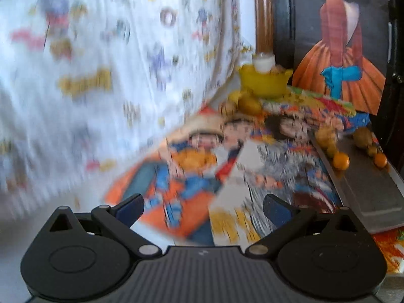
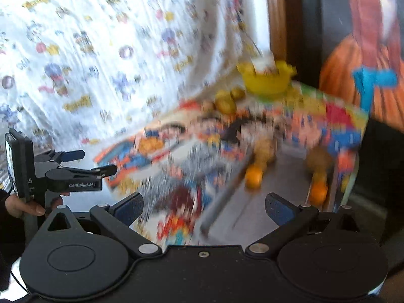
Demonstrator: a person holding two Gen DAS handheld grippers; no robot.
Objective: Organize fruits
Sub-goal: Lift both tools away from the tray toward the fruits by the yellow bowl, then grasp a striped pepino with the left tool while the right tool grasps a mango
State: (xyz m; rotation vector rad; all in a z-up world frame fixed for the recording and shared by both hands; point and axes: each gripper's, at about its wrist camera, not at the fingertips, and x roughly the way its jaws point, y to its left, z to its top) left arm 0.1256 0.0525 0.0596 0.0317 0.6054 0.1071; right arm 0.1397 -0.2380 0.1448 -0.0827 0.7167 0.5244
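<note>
Motion blur smears fruits (image 2: 253, 176) and yellow bowl (image 2: 265, 82).

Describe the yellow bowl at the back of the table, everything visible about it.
The yellow bowl looks like glossy plastic, round, with a flared rim and small lugs at the sides. It stands upright at the far end of the cartoon-print table cover, near the white patterned curtain. A white cup-like item sticks out of its top, along with something brownish; blur hides what. Yellowish fruits lie beside its base on the left, close to or touching it. Neither gripper is near it.
</note>
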